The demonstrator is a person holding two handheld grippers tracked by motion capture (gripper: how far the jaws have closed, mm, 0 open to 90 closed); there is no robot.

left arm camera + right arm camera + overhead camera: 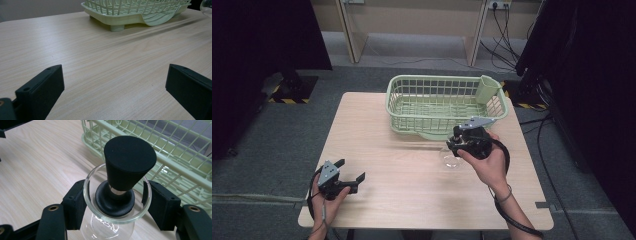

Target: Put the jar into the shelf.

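- The right tool (117, 206) is shut tight around the neck of a clear glass bottle (110, 227). Its two black jaws press on the glass from both sides, just under the wide rim.
- A black stopper (128, 167) sits in the mouth of the bottle, on a round black ring. It leans a bit to one side, so keep the bottle standing straight up or it may drop out.
- From the high view, the bottle (450, 156) hangs under the right tool (462, 145), just in front of the green basket (399, 107). It looks like the job is to put the bottle in the basket.
- Glass is slippery, so keep the squeeze the same. Do not let go in the air.
- Lift the bottle higher than the basket wall before you go forward, so the round belly does not bump the wall.
- Go slow, and set it down on the basket floor, away from the little green cup (487, 89) in the far corner.
- Open the jaws only when the bottle stands by itself.
- The left tool (346, 178) is wide open and holds nothing. It rests low over the counter (412, 195), well apart from the bottle. It can stay there.
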